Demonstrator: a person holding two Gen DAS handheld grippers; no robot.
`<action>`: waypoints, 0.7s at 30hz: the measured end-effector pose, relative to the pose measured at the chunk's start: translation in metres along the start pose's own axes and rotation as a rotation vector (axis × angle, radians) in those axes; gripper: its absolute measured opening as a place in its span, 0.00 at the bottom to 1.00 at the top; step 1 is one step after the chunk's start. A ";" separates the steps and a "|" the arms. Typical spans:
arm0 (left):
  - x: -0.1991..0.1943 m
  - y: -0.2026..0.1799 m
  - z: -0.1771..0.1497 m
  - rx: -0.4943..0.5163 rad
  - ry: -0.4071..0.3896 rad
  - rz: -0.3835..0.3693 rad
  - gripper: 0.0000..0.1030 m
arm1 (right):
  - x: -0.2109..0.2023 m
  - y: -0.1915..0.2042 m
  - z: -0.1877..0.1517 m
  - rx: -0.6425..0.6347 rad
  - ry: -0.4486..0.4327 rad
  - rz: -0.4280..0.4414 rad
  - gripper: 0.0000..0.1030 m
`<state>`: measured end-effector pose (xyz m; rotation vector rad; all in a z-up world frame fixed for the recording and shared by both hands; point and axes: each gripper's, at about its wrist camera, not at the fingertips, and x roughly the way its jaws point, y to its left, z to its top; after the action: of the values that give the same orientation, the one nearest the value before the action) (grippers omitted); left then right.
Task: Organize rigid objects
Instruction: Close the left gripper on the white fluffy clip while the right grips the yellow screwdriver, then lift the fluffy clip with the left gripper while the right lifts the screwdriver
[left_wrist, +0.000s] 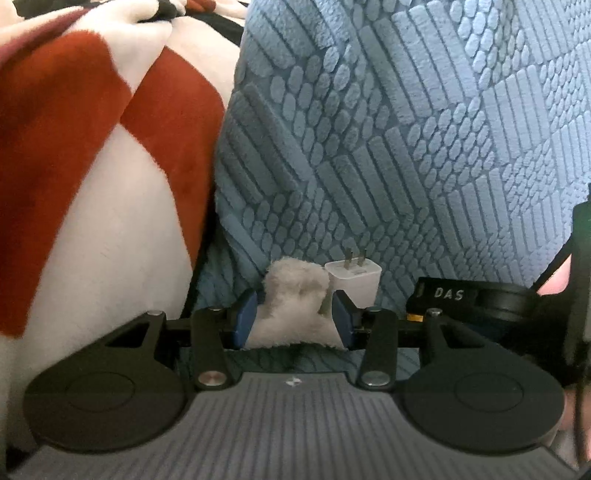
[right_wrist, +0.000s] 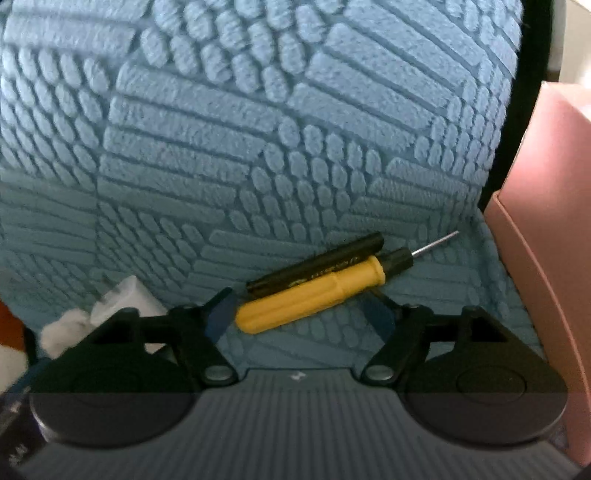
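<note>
Fluffy white piece (left_wrist: 291, 306): clenched in my left tool (left_wrist: 293, 314), both blue pads pressing it, low on the blue textured blanket (left_wrist: 369, 147).
White charger plug (left_wrist: 356, 282): just behind that piece, prongs up.
Yellow screwdriver (right_wrist: 310, 295): lying on the blanket beside a black pen (right_wrist: 317, 264); its handle end sits between my right tool's (right_wrist: 301, 317) released fingers.
Pink box (right_wrist: 535, 240): at the blanket's right edge.

We view from each wrist, angled steeply down, close to the blue textured fabric (left_wrist: 406, 129). Both views share this fabric and the white fluffy item (left_wrist: 291, 306).
</note>
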<state>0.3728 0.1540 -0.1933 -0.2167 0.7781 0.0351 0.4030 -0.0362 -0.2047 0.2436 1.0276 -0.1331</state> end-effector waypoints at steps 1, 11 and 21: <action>0.001 0.000 0.000 0.005 0.000 0.003 0.50 | 0.001 0.004 -0.002 -0.018 -0.010 -0.019 0.77; 0.016 -0.003 0.000 0.032 0.015 0.022 0.42 | -0.009 0.020 -0.016 -0.109 -0.013 -0.033 0.55; 0.009 -0.021 -0.003 0.031 0.025 0.033 0.36 | -0.053 -0.022 -0.050 -0.060 0.038 0.024 0.26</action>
<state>0.3795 0.1331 -0.1973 -0.1758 0.8068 0.0513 0.3293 -0.0446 -0.1875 0.2044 1.0647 -0.0763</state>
